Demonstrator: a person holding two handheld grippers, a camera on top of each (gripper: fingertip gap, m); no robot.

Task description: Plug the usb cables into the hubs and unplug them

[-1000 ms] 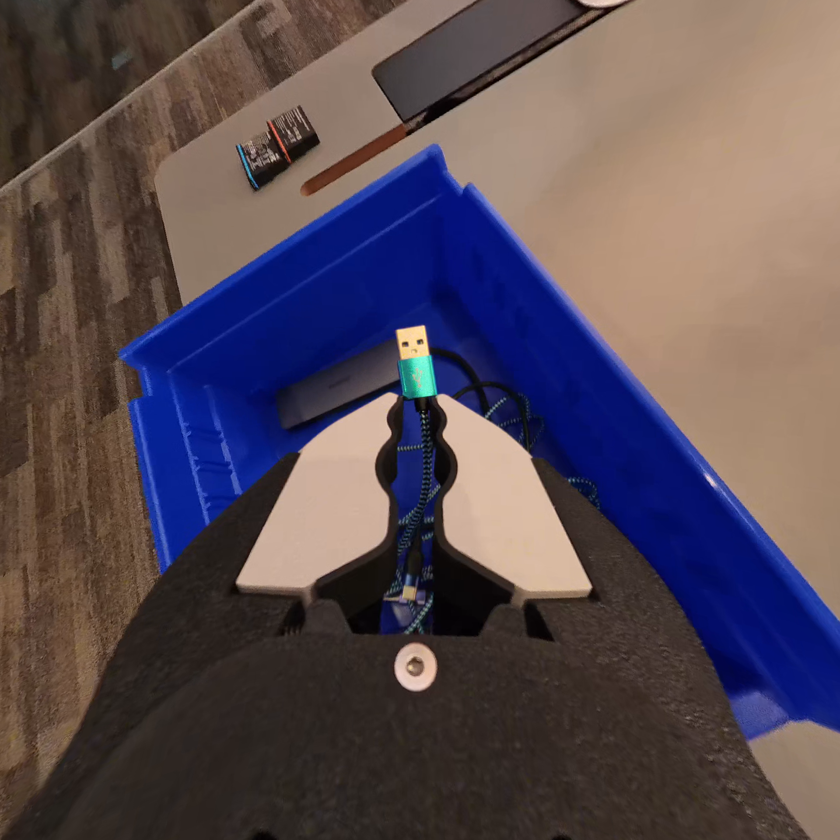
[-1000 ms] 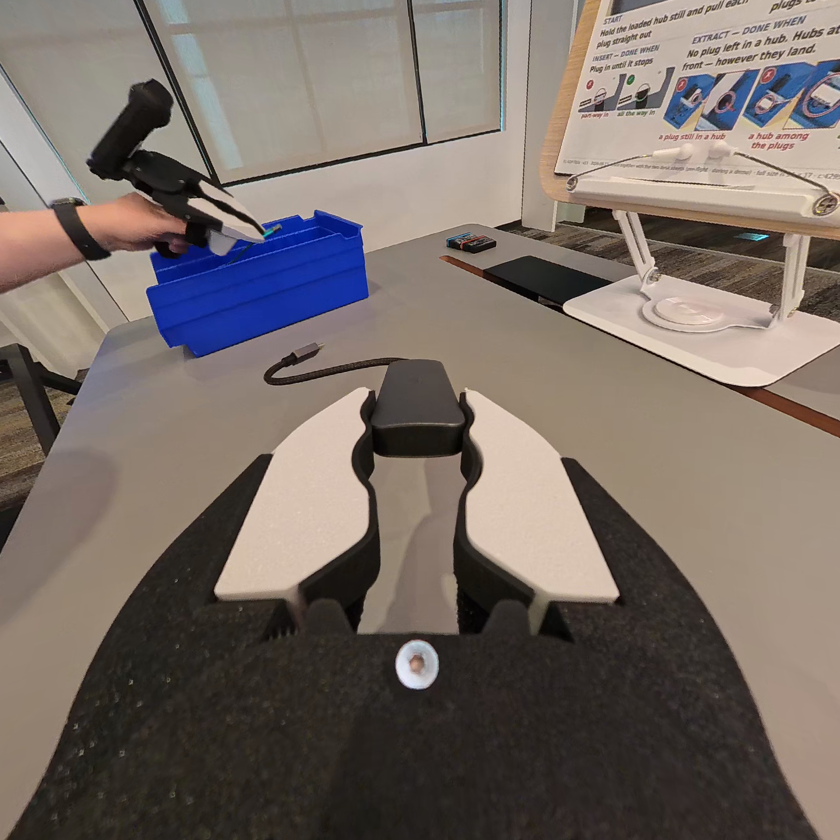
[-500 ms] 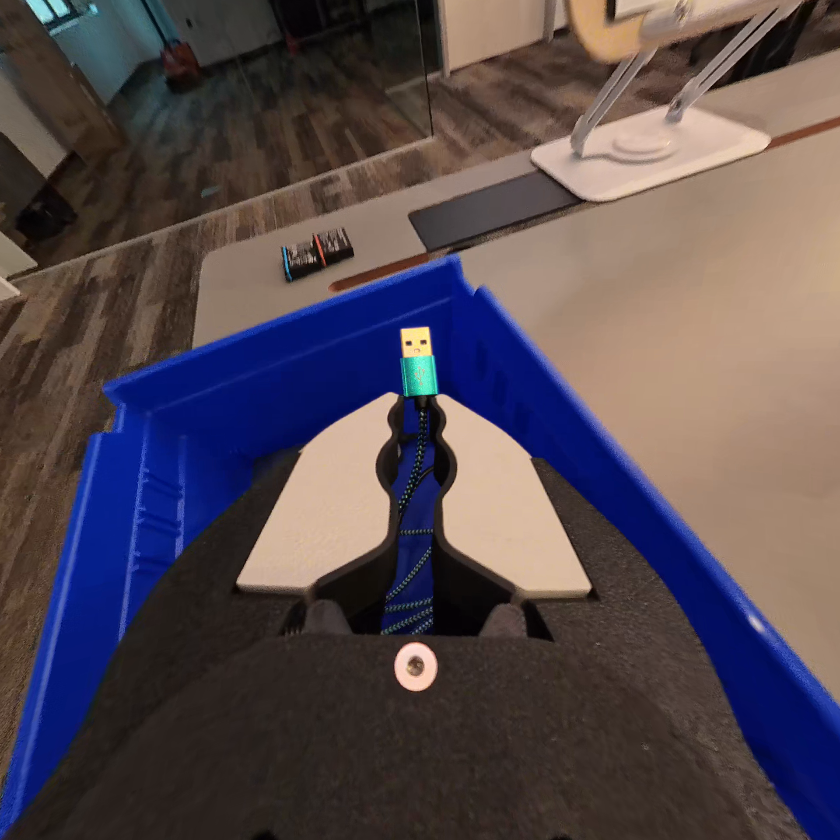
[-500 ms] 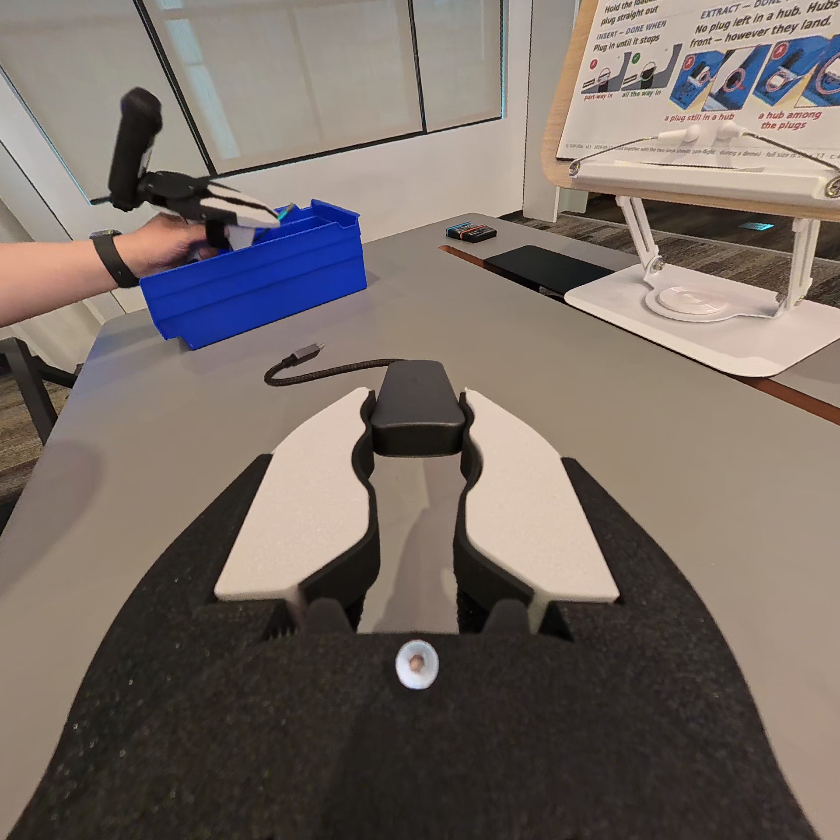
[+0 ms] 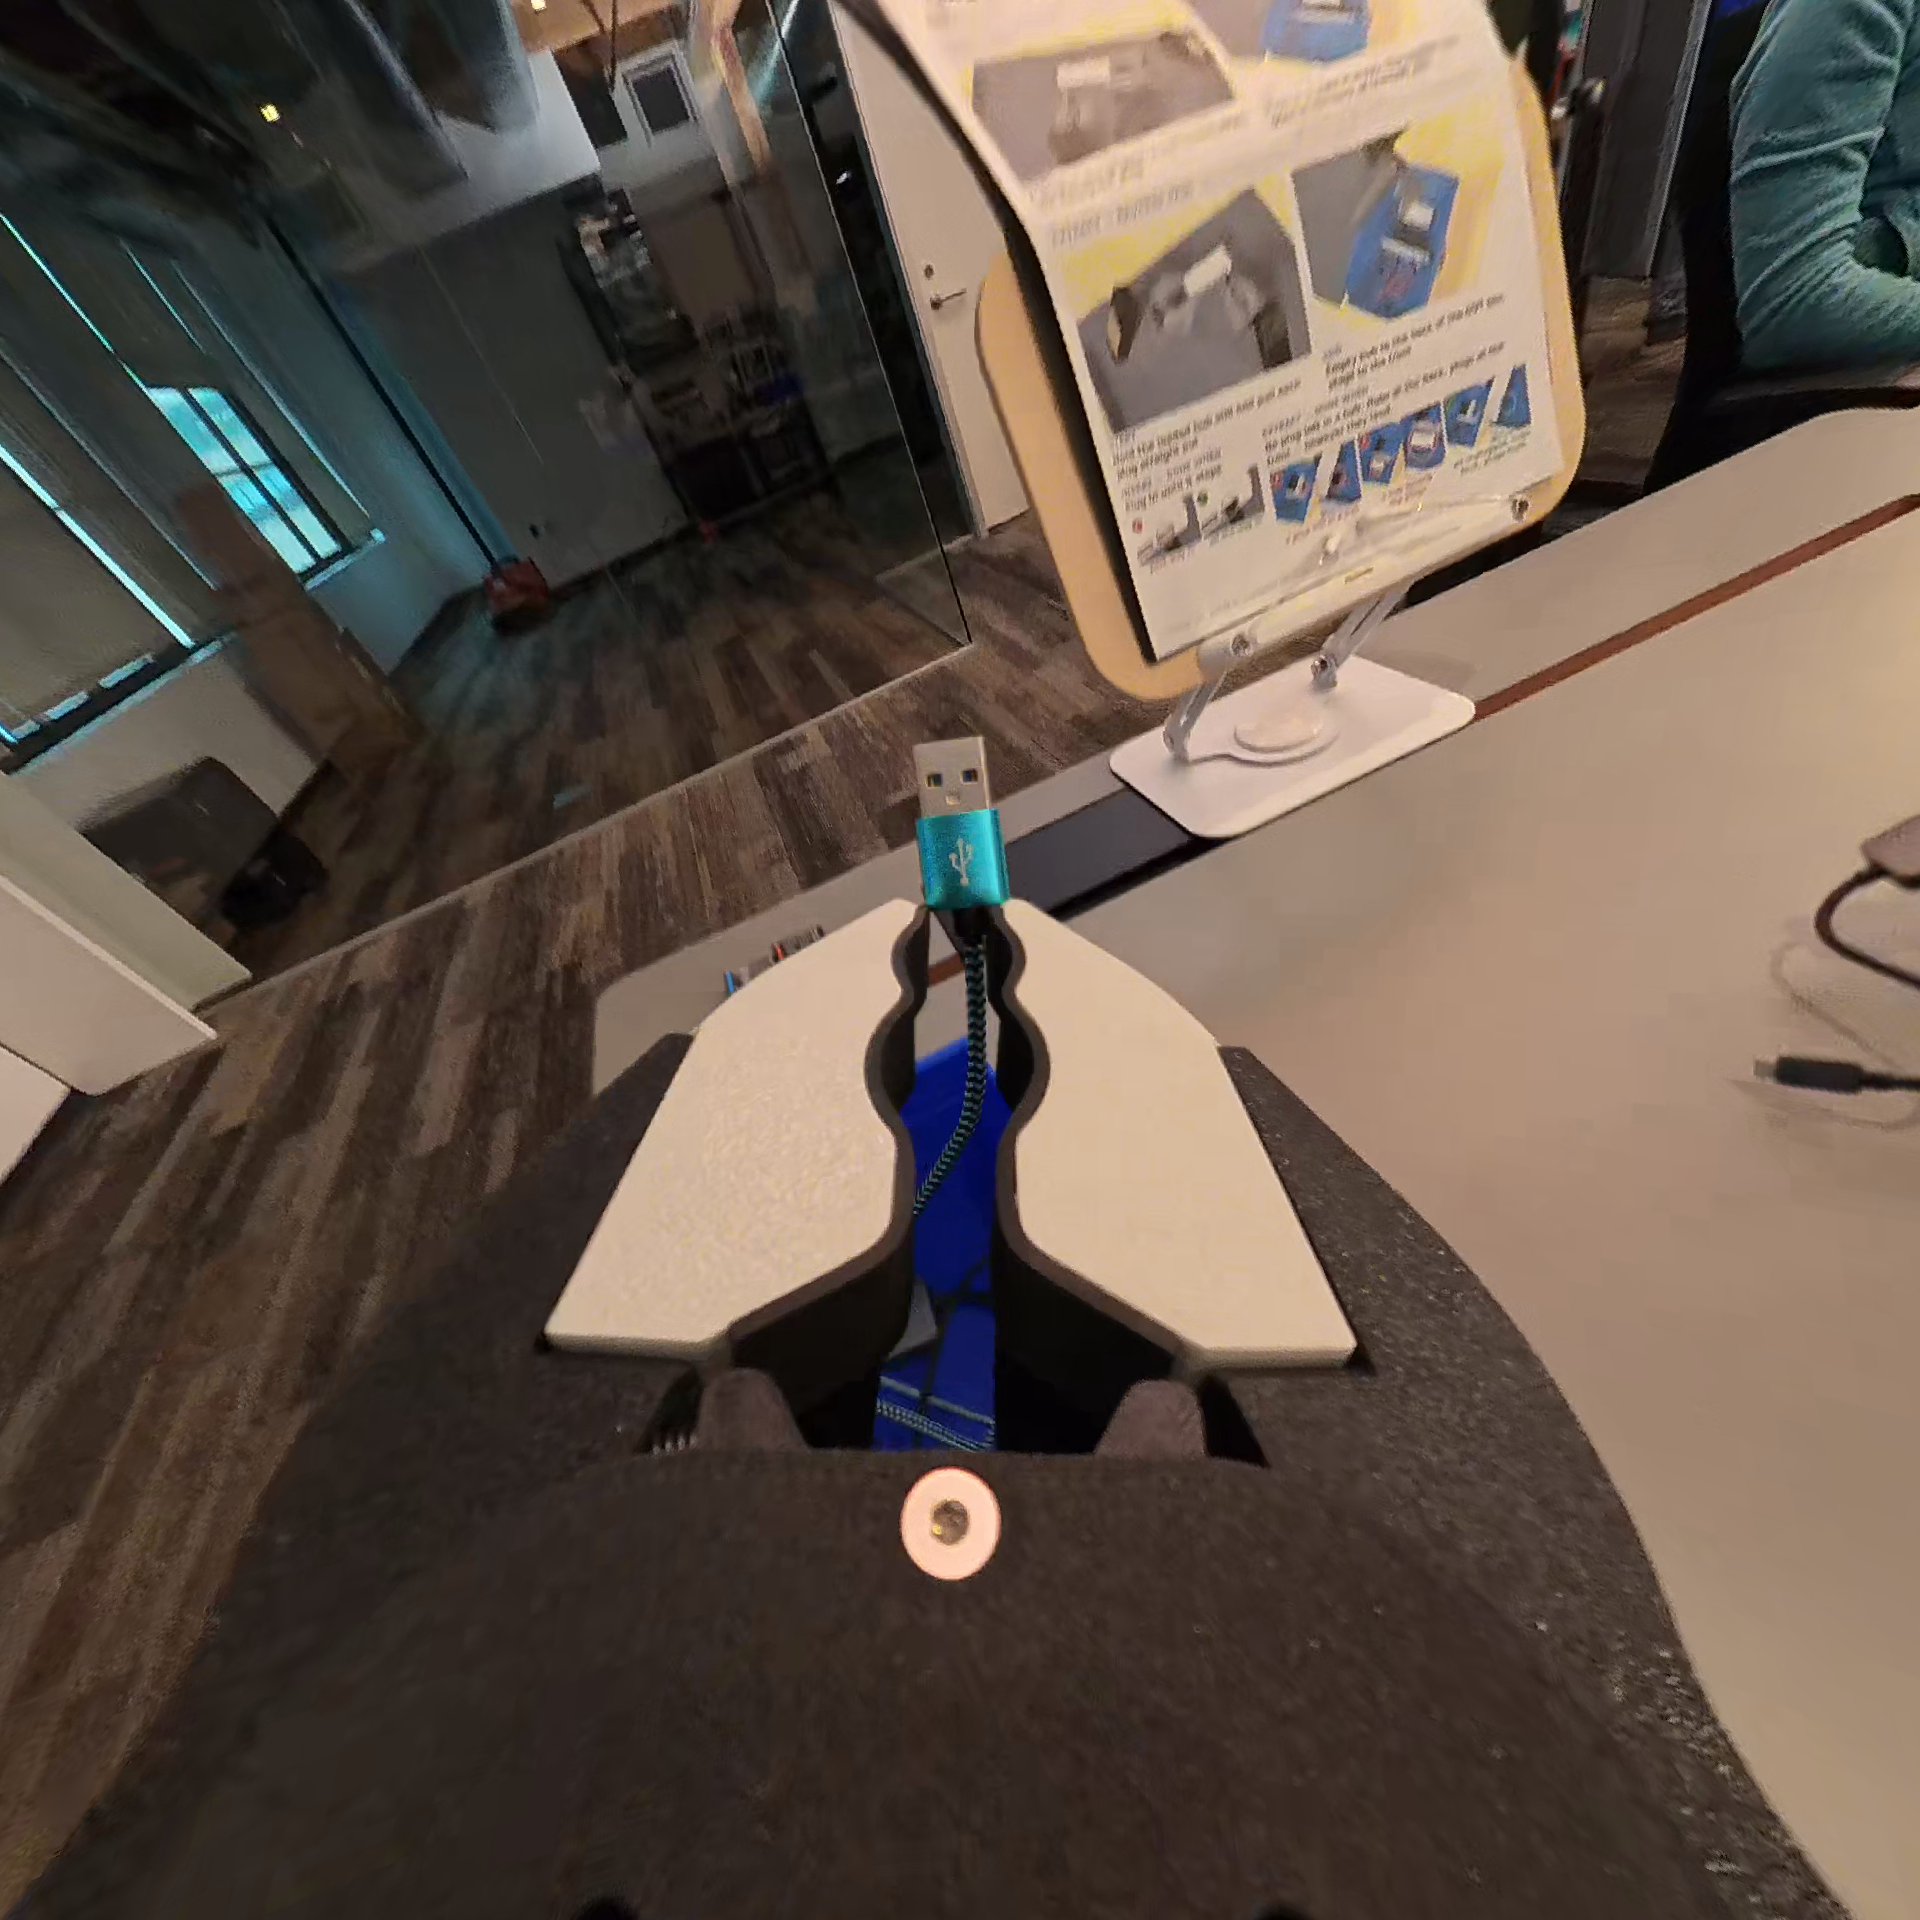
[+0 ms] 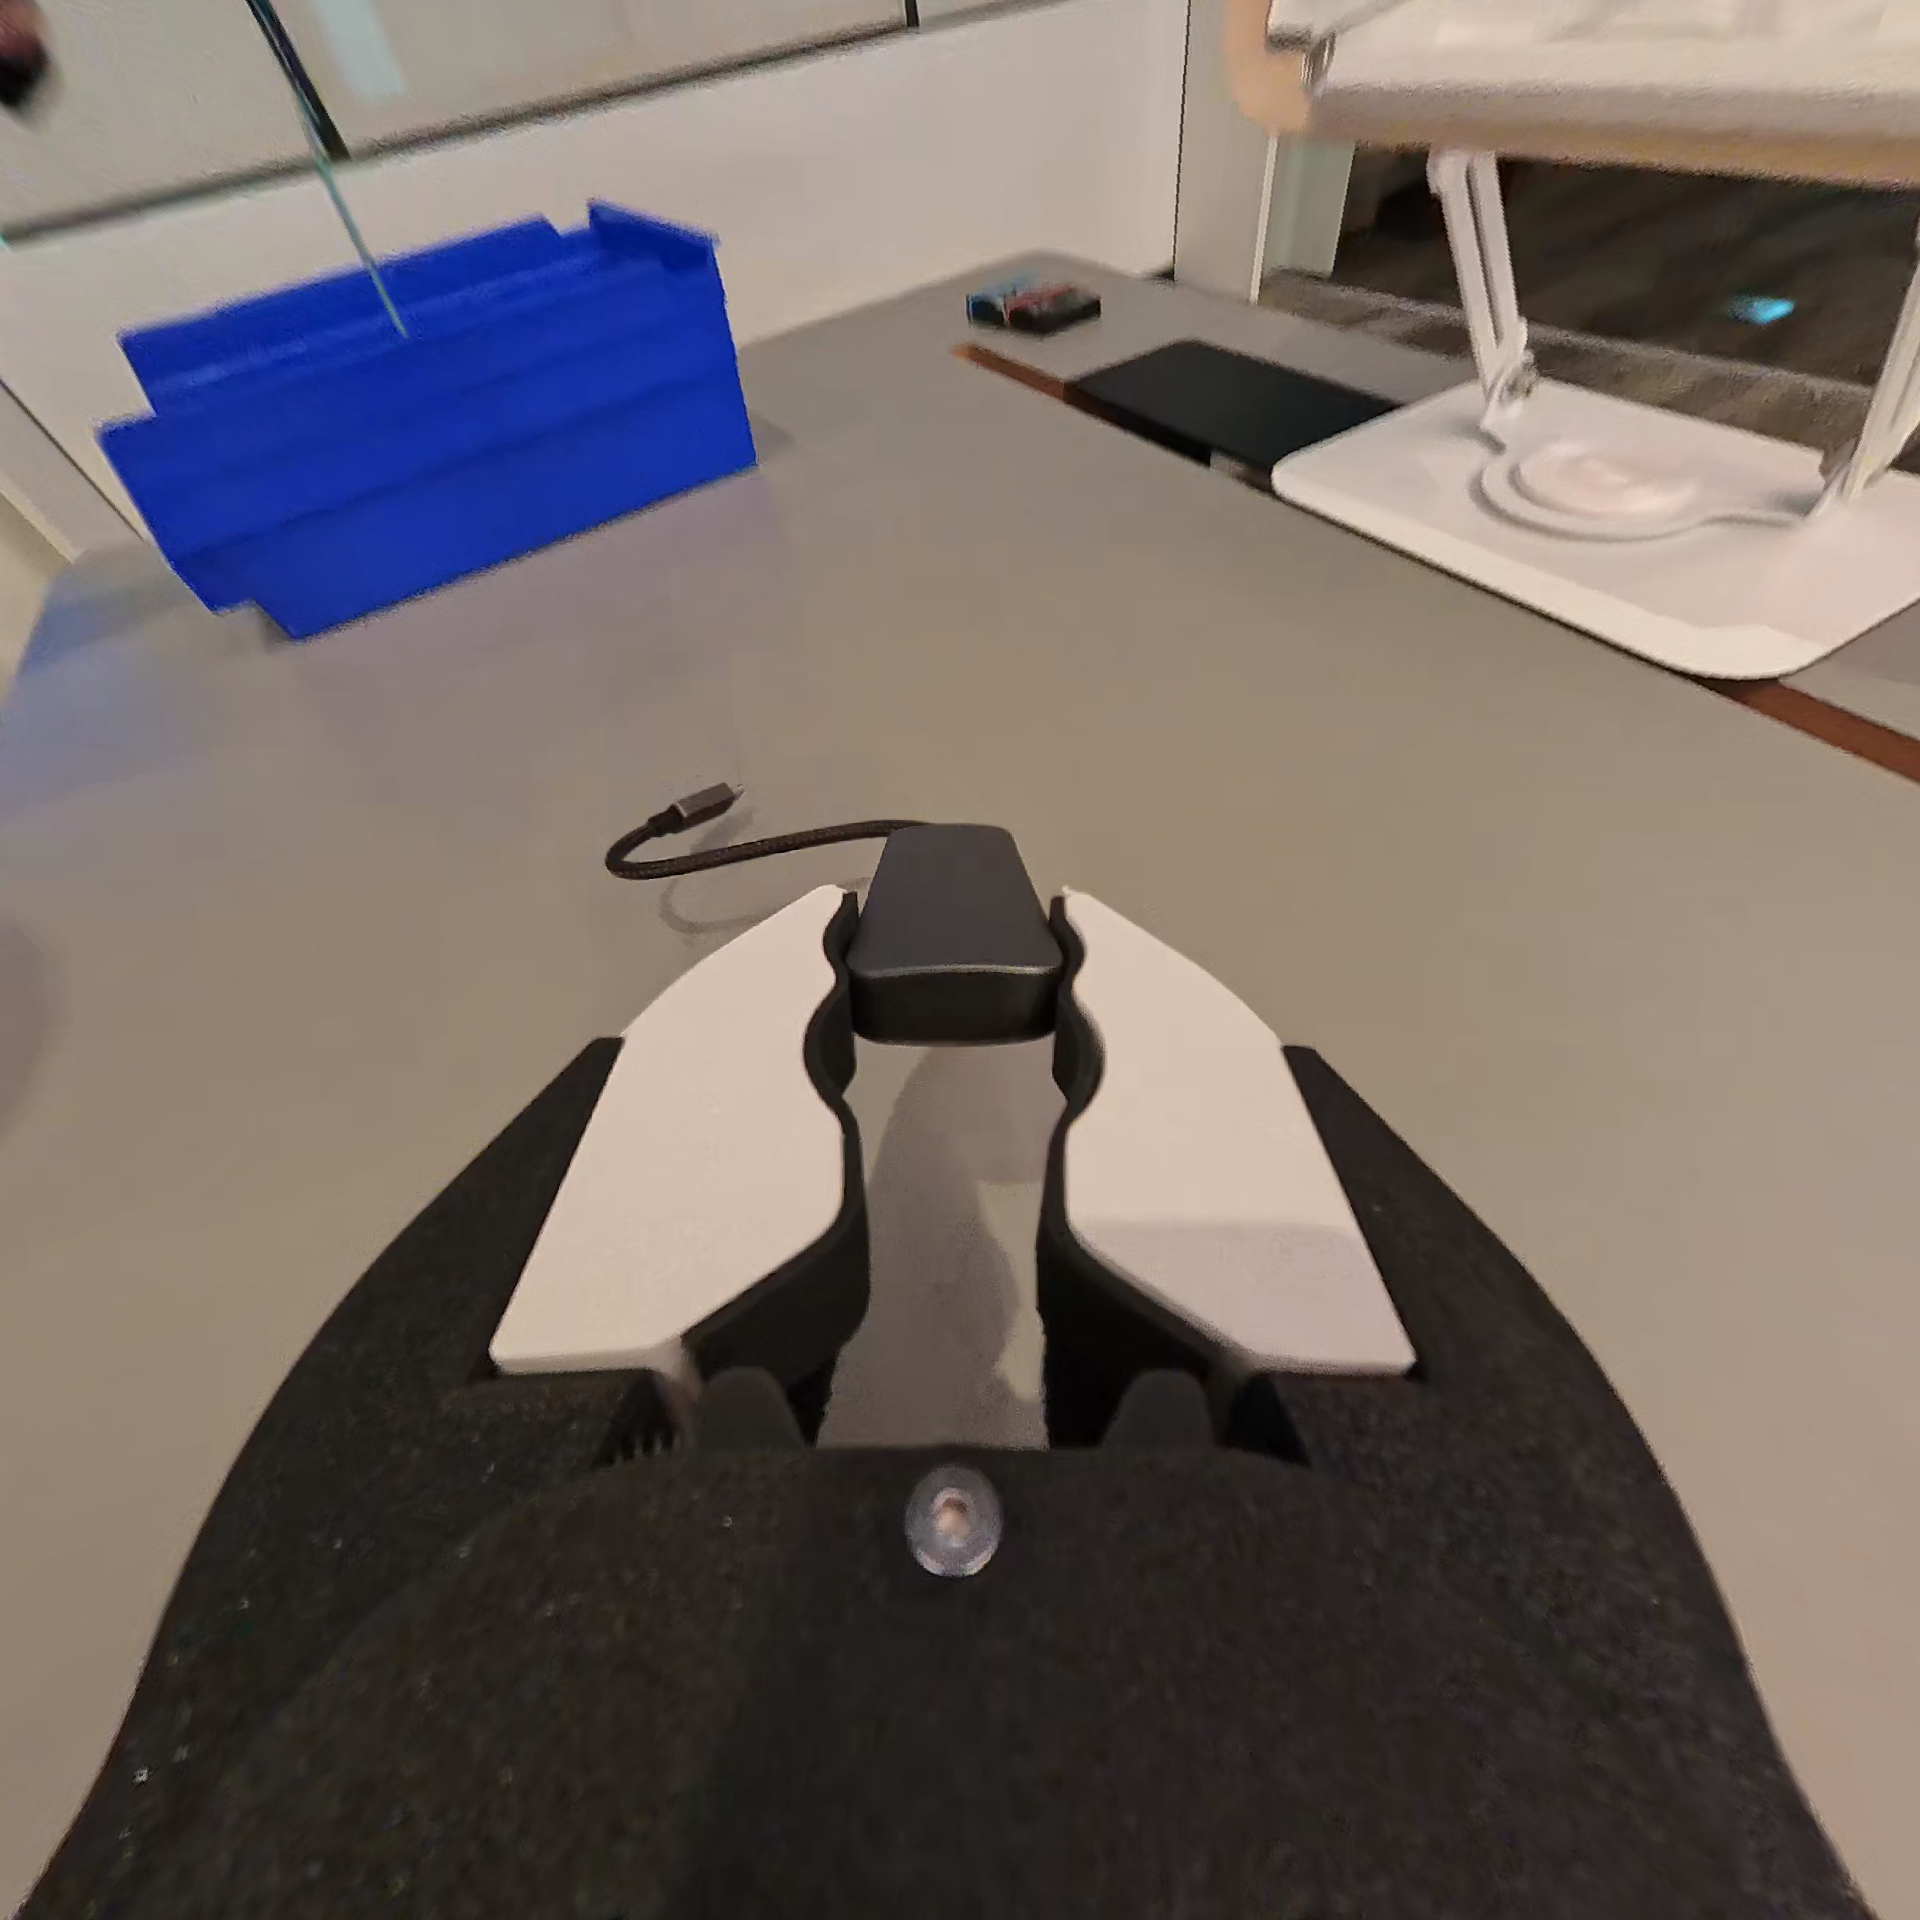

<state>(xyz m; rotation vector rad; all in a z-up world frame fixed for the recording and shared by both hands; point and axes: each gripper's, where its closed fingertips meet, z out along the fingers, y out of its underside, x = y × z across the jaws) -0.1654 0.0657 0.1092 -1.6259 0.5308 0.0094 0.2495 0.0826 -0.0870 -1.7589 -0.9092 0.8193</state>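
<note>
Left wrist view shows the left gripper [image 5: 961, 920], closed on the usb cable [image 5: 961, 852], now lifted clear of the blue bin [image 6: 436, 416] toward the hub [image 6: 954, 940] clamped on the tabletop [image 6: 1143, 727] by the right gripper [image 6: 954, 914], so insertion comes next.

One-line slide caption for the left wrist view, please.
Left tongs shut on the teal USB cable, plug pointing forward, above the grey table.
</note>
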